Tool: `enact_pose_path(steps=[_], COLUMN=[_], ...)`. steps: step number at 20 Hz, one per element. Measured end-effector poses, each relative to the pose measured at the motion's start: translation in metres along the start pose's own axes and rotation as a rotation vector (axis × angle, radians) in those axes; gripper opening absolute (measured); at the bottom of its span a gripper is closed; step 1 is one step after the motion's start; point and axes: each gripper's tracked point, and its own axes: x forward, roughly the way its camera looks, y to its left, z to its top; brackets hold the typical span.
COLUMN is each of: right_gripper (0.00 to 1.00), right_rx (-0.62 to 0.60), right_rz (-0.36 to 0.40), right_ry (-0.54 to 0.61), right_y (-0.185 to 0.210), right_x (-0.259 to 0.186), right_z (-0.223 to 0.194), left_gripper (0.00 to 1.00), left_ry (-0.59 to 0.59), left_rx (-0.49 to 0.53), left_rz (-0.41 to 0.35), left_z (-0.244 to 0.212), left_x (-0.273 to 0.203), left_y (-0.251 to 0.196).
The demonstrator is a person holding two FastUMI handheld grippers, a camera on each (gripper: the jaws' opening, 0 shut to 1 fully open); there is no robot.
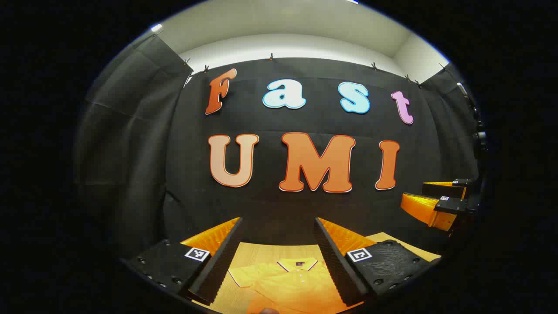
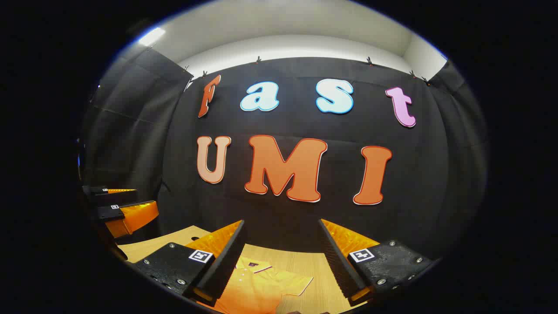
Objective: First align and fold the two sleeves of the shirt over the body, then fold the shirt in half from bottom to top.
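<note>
A yellow polo shirt (image 1: 290,283) lies flat on the wooden table (image 1: 261,251), collar toward the back wall, one short sleeve spread to the left. My left gripper (image 1: 279,248) hangs open well above it, nothing between its fingers. The right gripper (image 1: 438,198) appears at the right edge of the left gripper view, open and level with mine. In the right gripper view the shirt (image 2: 257,288) lies below with a sleeve spread to the right. My right gripper (image 2: 281,250) is open over it and empty. The left gripper (image 2: 124,209) floats at the left edge there, open.
The black cloth wall stands close behind the table's far edge (image 2: 301,252). Bare wood (image 2: 314,279) runs to the right of the shirt in the right gripper view.
</note>
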Motion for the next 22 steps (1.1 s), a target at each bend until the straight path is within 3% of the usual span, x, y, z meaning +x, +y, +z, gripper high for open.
enact_pose_path(steps=[7,14,22], right_gripper=[0.98,0.98,0.98], right_rx=[0.023,0.069,0.061], right_rz=[-0.025,-0.010,-0.001], right_ry=[0.038,0.016,0.091], right_y=[-0.018,-0.001,-0.004], right_x=[0.004,-0.009,-0.010], right_z=[-0.022,-0.026,-0.055], left_gripper=[0.98,0.98,0.98], left_ry=[-0.018,-0.005,-0.003], left_rx=[0.052,0.071,0.100], left_rz=[0.007,0.012,0.022], left_z=[-0.007,-0.018,-0.020], left_x=[-0.005,-0.002,-0.014], left_y=[-0.015,-0.024,-0.027])
